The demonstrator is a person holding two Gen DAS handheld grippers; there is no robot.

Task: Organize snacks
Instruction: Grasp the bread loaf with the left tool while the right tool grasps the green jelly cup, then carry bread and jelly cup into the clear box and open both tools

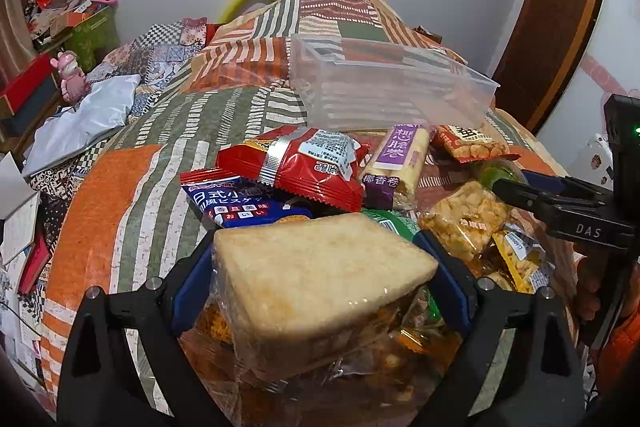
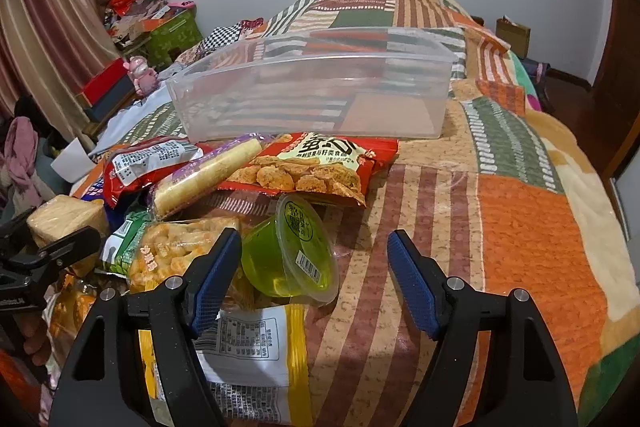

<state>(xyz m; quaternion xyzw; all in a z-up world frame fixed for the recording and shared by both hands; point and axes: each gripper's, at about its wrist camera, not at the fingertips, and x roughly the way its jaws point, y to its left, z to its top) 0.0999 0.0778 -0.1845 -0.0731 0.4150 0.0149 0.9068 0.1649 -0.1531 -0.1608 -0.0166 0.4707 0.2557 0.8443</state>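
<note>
My left gripper [image 1: 320, 291] clamped on wrapped bread [image 1: 316, 275] above snack pile, my right gripper [image 2: 314, 283] spread wide, holding nothing, jelly cup [image 2: 292, 251] on its side by my left finger, clear bin [image 2: 316, 87] on blanket [image 2: 520, 227] behind pile

Snack pile [image 2: 224, 187] before clear bin [image 2: 320, 87]

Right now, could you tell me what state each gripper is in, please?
Left gripper: closed on the wrapped bread slice.
Right gripper: open, holding nothing, beside the green jelly cup.
</note>
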